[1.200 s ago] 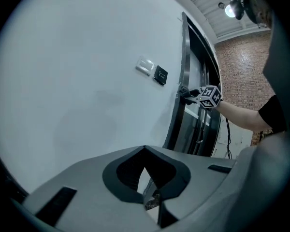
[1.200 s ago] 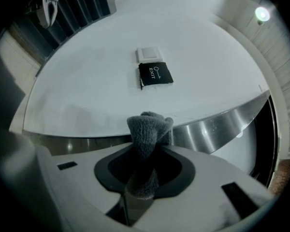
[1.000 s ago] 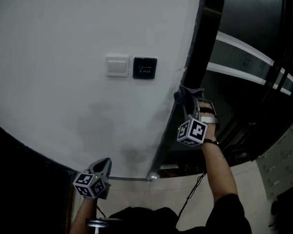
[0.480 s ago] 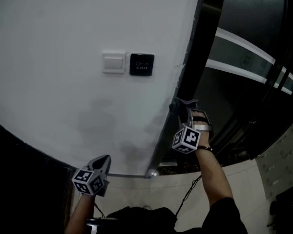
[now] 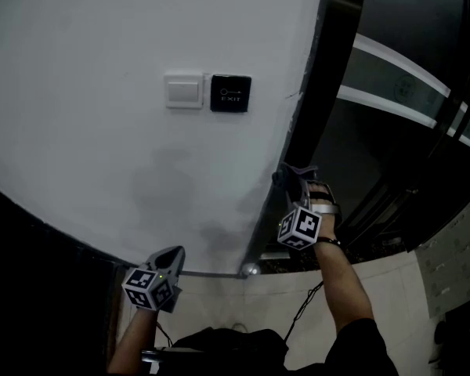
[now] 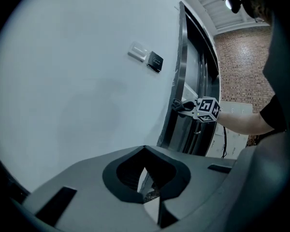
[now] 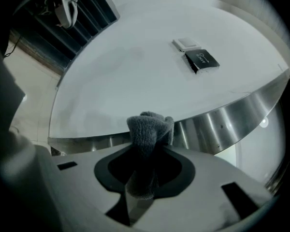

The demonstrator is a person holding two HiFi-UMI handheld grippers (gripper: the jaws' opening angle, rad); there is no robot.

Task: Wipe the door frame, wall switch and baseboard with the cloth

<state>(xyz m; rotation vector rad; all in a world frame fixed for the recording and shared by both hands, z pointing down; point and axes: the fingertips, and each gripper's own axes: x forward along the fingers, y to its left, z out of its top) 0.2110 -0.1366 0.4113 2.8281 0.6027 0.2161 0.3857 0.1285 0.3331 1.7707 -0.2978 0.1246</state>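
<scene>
Wall [image 5: 102, 61]: plain white. Wall switch [image 5: 183, 92]: white. Plate [image 5: 230, 94] beside it: black, white print. Door frame [image 7: 232, 112]: brushed silver. Cloth [image 7: 149, 129]: grey, looped pile. Left gripper [image 6: 150, 193] and right gripper [image 7: 141, 187]: grey bodies. Marker cubes [image 5: 301, 227]: black squares on white. Floor [image 5: 392, 288]: pale beige tiles. Far wall [image 6: 244, 66]: red-brown brick.

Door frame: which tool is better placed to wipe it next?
Right. The right tool is shut on the grey cloth and sits right at the door frame. The left tool is shut on nothing, lower down by the white wall.
</scene>
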